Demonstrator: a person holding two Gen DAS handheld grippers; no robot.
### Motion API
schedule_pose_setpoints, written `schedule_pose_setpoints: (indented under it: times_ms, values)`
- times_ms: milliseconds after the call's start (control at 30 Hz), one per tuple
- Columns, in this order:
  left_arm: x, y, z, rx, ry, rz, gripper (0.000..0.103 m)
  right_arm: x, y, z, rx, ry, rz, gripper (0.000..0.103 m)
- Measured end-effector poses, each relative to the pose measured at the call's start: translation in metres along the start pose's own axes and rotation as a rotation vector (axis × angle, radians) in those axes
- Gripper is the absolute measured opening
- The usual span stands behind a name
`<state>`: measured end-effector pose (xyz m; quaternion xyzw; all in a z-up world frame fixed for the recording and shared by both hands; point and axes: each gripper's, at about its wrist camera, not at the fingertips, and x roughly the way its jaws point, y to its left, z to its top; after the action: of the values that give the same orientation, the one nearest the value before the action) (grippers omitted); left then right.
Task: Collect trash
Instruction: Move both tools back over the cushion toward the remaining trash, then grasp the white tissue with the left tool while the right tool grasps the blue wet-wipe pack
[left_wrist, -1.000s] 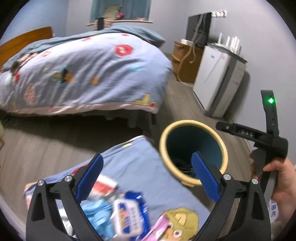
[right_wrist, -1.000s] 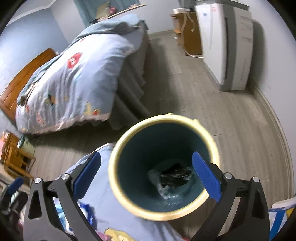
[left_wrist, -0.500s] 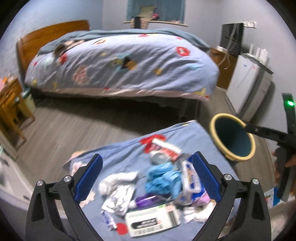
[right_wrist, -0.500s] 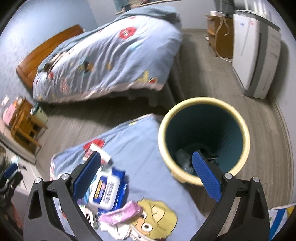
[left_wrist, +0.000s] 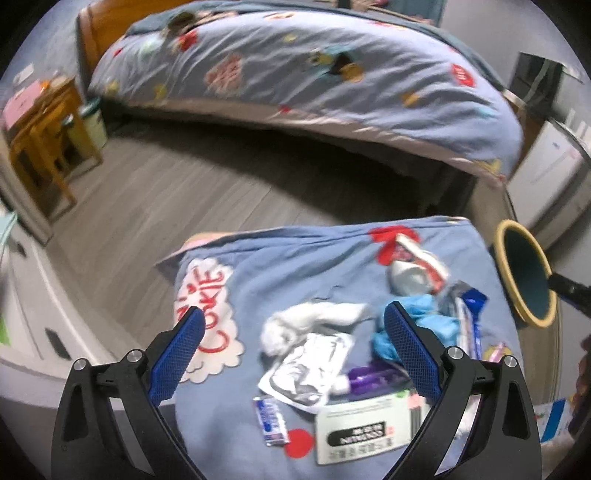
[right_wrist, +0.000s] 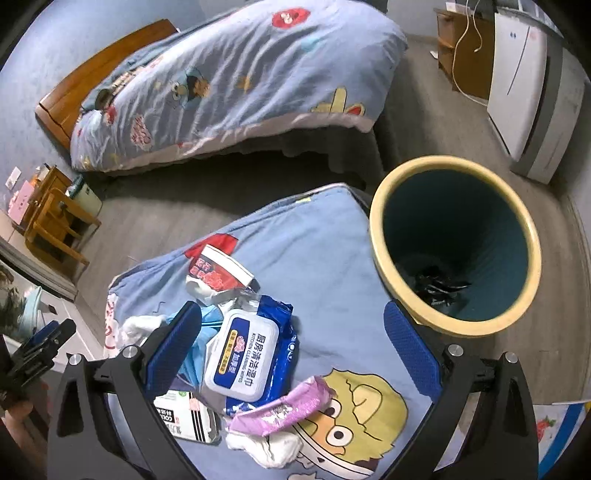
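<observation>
Trash lies piled on a blue cartoon-print cloth. In the left wrist view my left gripper hangs open above a white crumpled tissue, a silver wrapper, a white carton and blue plastic. In the right wrist view my right gripper is open over a blue wet-wipes pack, a pink wrapper and a red-and-white packet. The yellow-rimmed bin stands right of the cloth, with dark trash at its bottom.
A bed with a blue quilt fills the far side. A white appliance stands against the right wall, a wooden chair at the left. Grey wood floor lies between bed and cloth.
Both grippers have swung left and back from the bin toward the trash pile. The bin has slid to the right in both views. Both stay open and hold nothing.
</observation>
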<state>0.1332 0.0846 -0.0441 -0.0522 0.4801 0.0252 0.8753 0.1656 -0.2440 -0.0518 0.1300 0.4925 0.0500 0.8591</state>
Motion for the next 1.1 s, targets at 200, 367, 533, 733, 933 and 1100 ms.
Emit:
schedule_pose_setpoints:
  times_ms: [200, 367, 533, 733, 933, 1100]
  values:
    - [0.027, 0.016, 0.005, -0.045, 0.043, 0.018, 0.096, 0.033, 0.0, 0.01, -0.024, 0.034, -0.015, 0.097]
    - [0.051, 0.007, 0.004, -0.011, 0.084, 0.038, 0.094, 0.055, -0.003, 0.012, -0.042, 0.075, -0.009, 0.097]
    - [0.074, -0.004, -0.002, 0.057, 0.152, 0.045, 0.082, 0.083, 0.003, 0.006, -0.112, 0.158, 0.018, 0.078]
    - [0.096, -0.007, -0.009, 0.09, 0.229, 0.065, 0.064, 0.107, 0.006, -0.006, -0.16, 0.256, 0.063, 0.045]
    - [0.111, -0.007, -0.014, 0.098, 0.277, 0.086, 0.052, 0.115, 0.005, -0.012, -0.184, 0.299, 0.101, 0.014]
    - [0.112, -0.016, -0.016, 0.137, 0.29, 0.089, 0.028, 0.099, 0.006, -0.005, -0.2, 0.264, 0.132, 0.007]
